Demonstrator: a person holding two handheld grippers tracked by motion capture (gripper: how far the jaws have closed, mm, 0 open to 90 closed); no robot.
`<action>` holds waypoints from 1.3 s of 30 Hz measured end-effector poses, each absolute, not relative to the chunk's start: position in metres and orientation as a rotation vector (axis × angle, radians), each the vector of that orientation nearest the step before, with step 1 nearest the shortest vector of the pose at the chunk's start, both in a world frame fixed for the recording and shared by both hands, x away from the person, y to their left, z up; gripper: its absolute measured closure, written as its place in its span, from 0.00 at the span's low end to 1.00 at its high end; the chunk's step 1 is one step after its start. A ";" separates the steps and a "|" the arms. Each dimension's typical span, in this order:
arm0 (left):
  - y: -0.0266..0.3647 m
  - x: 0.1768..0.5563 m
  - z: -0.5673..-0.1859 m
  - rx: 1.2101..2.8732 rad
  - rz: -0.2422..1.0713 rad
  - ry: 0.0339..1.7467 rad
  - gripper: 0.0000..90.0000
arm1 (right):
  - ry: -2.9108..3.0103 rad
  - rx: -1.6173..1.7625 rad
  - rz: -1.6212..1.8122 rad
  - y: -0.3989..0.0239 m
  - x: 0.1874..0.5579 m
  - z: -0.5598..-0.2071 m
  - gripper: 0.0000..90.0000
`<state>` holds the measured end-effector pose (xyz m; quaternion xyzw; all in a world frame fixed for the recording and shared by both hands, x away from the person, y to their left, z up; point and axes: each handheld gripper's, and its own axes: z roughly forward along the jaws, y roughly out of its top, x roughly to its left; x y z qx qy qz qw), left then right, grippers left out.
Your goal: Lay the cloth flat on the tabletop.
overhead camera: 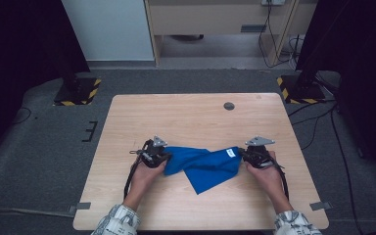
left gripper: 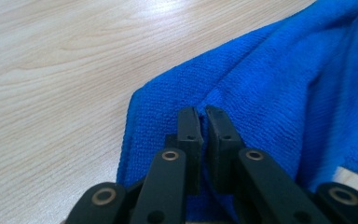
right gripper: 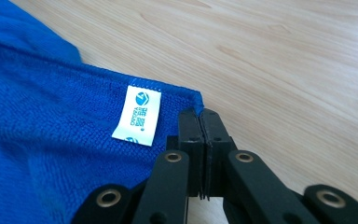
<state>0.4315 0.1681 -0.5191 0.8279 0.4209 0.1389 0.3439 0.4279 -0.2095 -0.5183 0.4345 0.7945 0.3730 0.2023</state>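
A blue cloth (overhead camera: pixel 203 164) lies crumpled on the wooden table (overhead camera: pixel 191 117), stretched between my two grippers. My left gripper (overhead camera: pixel 162 157) is at the cloth's left end. In the left gripper view its jaws pinch a fold of the blue cloth (left gripper: pixel 279 93) near a corner, left gripper (left gripper: pixel 202 112) shut on it. My right gripper (overhead camera: pixel 242 154) holds the right end. In the right gripper view the right gripper (right gripper: pixel 200 113) is shut on the corner of the blue cloth (right gripper: pixel 51 135), beside a white label (right gripper: pixel 137 115).
A small dark round cap (overhead camera: pixel 229 105) sits in the table's far right part. Bare wood surrounds the cloth. Black stands with yellow-black striped bases (overhead camera: pixel 78 90) stand on the grey floor beyond the far corners, with cables on the right.
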 end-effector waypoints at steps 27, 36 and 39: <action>0.196 0.361 -0.493 1.968 0.451 0.989 0.35 | 2.246 1.241 1.095 -0.210 0.422 -0.527 0.96; 0.179 0.364 -0.505 2.075 0.378 0.931 0.43 | 2.231 1.246 1.114 -0.211 0.423 -0.526 0.96; 0.177 0.364 -0.510 2.110 0.365 0.920 0.51 | 2.224 1.260 1.124 -0.211 0.422 -0.525 0.96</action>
